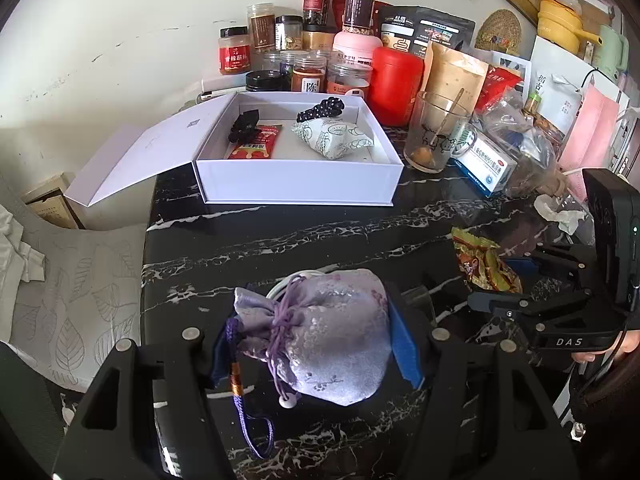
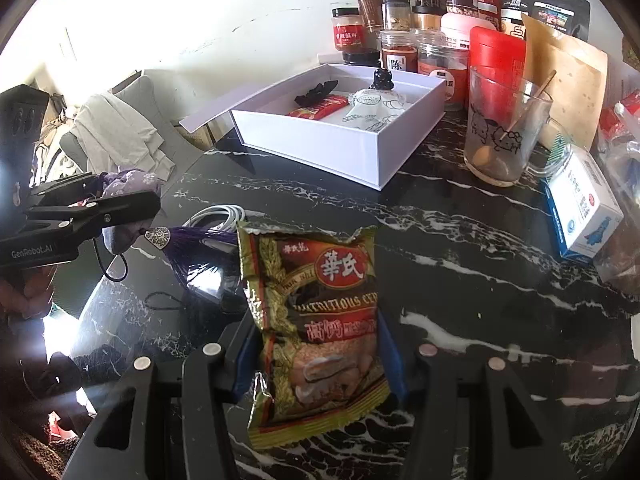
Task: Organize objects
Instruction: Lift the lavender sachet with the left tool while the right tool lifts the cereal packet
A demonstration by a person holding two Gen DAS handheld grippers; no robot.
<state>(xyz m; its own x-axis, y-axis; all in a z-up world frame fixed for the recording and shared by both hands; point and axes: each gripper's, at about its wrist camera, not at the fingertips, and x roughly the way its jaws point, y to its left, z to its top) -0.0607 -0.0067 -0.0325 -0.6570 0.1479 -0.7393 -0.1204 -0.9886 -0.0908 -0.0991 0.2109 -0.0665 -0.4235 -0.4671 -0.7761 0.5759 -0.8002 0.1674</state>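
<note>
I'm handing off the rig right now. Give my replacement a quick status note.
Left gripper: shut on the lilac drawstring pouch, above the black marble table.
Right gripper: shut on the cereal packet.
White box: open, already holding a black clip, red sachet, patterned pouch and dark scrunchie.
Left to do: probably place both held items in the box.

Each camera rides close behind its own gripper, tilted down over the black marble table [image 1: 320,236] toward the back wall, and both catch the open white box [image 1: 300,184] [image 2: 360,152] plus the other gripper sideways.
</note>
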